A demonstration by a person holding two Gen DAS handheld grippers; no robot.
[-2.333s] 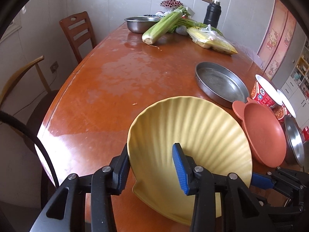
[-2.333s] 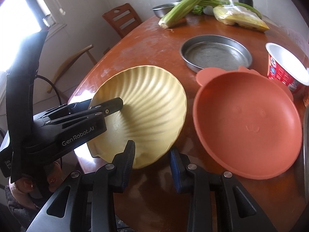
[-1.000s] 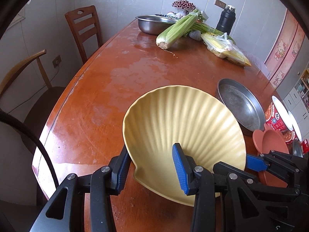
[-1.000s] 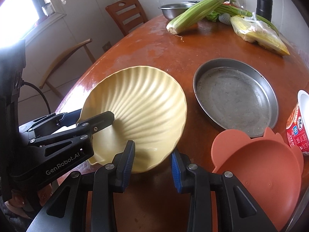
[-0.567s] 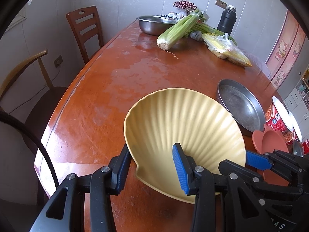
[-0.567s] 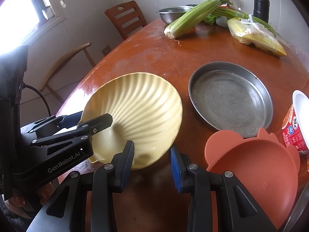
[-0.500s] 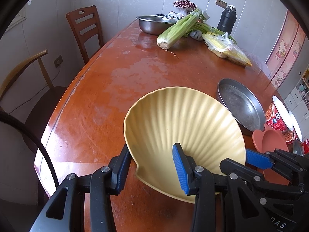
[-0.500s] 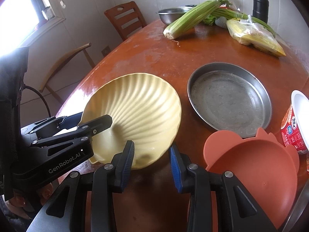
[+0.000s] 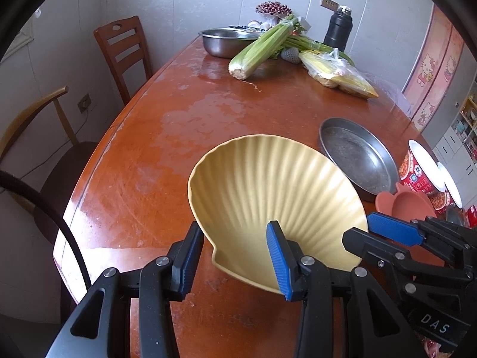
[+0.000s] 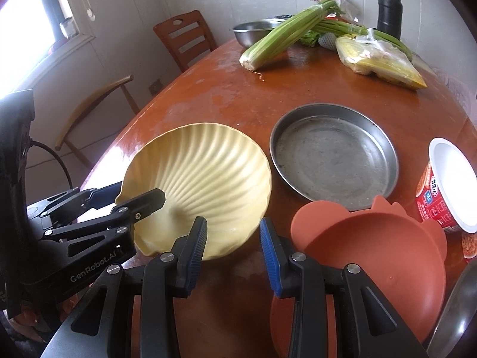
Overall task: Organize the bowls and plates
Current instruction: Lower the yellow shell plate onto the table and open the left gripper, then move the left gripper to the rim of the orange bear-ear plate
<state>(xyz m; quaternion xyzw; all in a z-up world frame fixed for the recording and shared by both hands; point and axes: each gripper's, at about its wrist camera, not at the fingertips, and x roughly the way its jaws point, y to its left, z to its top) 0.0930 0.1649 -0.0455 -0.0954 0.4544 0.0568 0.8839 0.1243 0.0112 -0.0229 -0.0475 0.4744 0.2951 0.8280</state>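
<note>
**Both grippers at the shell plate**

Fingers of the left gripper (image 9: 235,256) straddle the near rim of the yellow shell plate (image 9: 274,191), one above the rim and one below; the gap looks wide in its own view, and whether the pads press the rim I cannot tell. From the right wrist camera the same left gripper (image 10: 134,198) reaches in low from the left side. The right gripper (image 10: 234,244) stands apart, jaws spread, pointing at the bare table (image 10: 238,101) between the plate (image 10: 202,185) and the terracotta bowl (image 10: 372,253). Beyond them sits a steel pan (image 10: 334,152), just beside the plate.
</note>
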